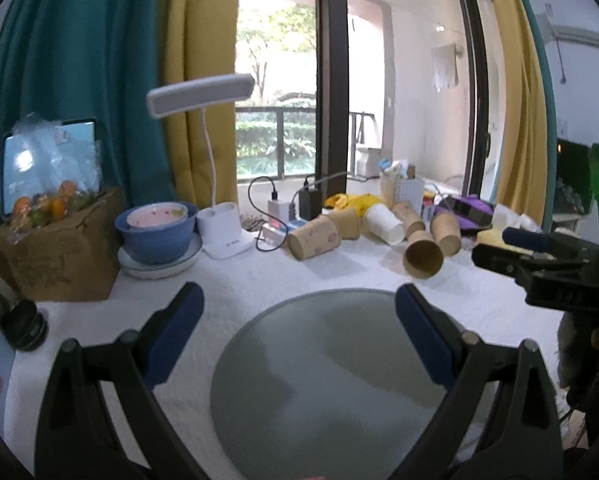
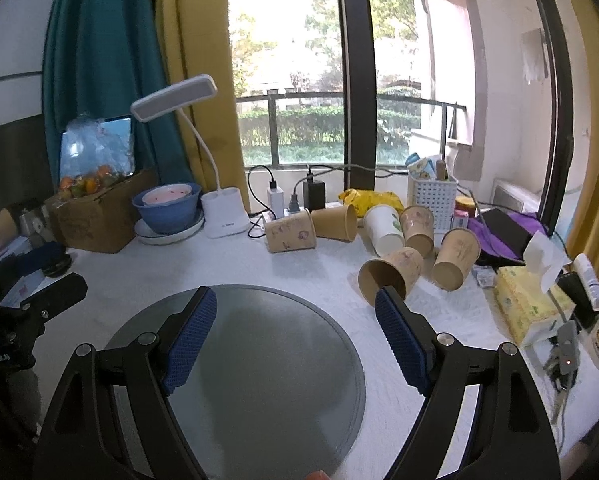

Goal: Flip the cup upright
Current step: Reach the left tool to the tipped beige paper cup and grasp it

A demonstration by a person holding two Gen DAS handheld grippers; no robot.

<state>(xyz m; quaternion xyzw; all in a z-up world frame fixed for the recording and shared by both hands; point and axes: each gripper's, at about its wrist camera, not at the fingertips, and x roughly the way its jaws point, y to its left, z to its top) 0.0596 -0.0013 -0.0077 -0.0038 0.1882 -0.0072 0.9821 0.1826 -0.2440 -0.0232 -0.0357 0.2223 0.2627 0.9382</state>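
Several paper cups lie on their sides at the back of the white table; the nearest brown cup (image 1: pixel 422 258) (image 2: pixel 391 274) has its open mouth facing me. A white cup (image 1: pixel 384 219) (image 2: pixel 383 226) lies behind it. My left gripper (image 1: pixel 299 300) is open and empty above the round grey glass disc (image 1: pixel 323 380). My right gripper (image 2: pixel 297 304) is open and empty over the same disc (image 2: pixel 259 380), its right fingertip close to the nearest brown cup. The right gripper also shows at the right edge of the left wrist view (image 1: pixel 511 254).
A blue bowl on plates (image 1: pixel 155 232) (image 2: pixel 167 208), a white desk lamp (image 1: pixel 223 236) (image 2: pixel 223 212), a cardboard box with fruit (image 1: pixel 55 248), chargers and a power strip (image 2: pixel 295 200), a white basket (image 2: pixel 431 196), and a tissue pack (image 2: pixel 527 304) ring the table.
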